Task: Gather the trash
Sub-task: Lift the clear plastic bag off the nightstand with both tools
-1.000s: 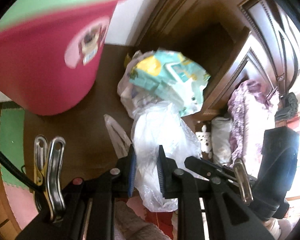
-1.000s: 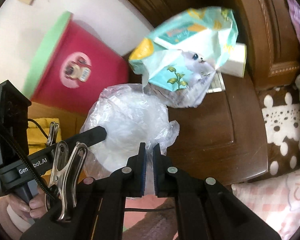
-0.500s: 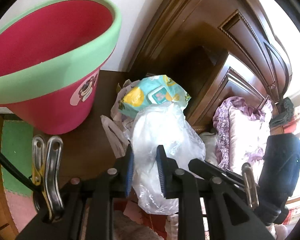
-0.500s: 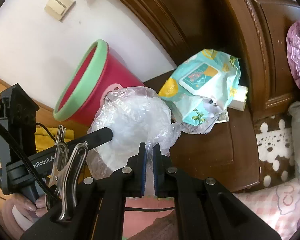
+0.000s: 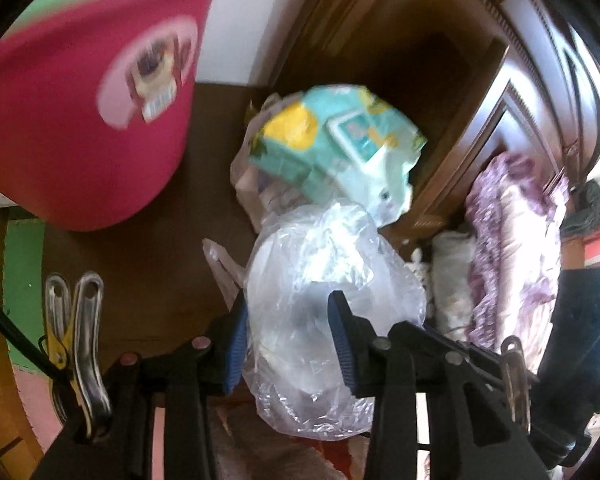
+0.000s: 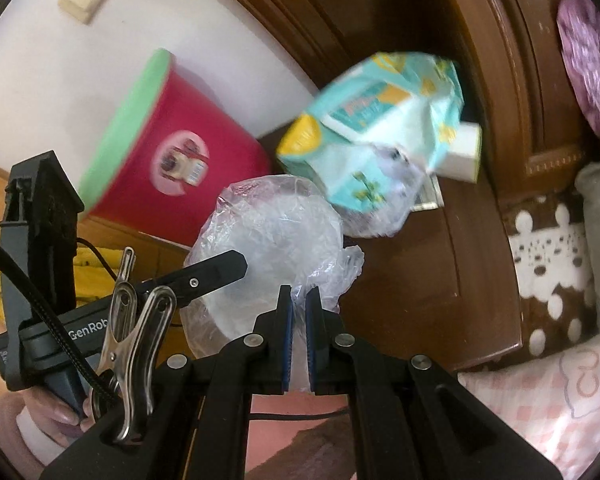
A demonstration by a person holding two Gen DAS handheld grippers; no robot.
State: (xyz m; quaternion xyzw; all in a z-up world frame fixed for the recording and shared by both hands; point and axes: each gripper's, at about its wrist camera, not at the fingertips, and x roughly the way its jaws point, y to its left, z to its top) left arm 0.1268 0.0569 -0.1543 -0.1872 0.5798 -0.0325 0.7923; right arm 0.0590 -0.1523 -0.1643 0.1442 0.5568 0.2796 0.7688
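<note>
Since a second ago my left gripper [image 5: 288,336] jaws are opening around the clear bag [image 5: 324,280] | right gripper [image 6: 299,322] stays clamped on its edge, holding it above the table [image 6: 420,280] near the bin [image 6: 172,148]

Both fisheye views bend hard toward black rims. Strong light enters the left wrist view at about 3 o'clock, washing out that edge. The red bin [image 5: 80,120] at 10 o'clock smears with motion blur; its label is unreadable. The teal packet [image 6: 380,128] is blurred, probably from movement. The clear plastic bag [image 5: 324,280] shows white glare. Dark wood stays dim.
</note>
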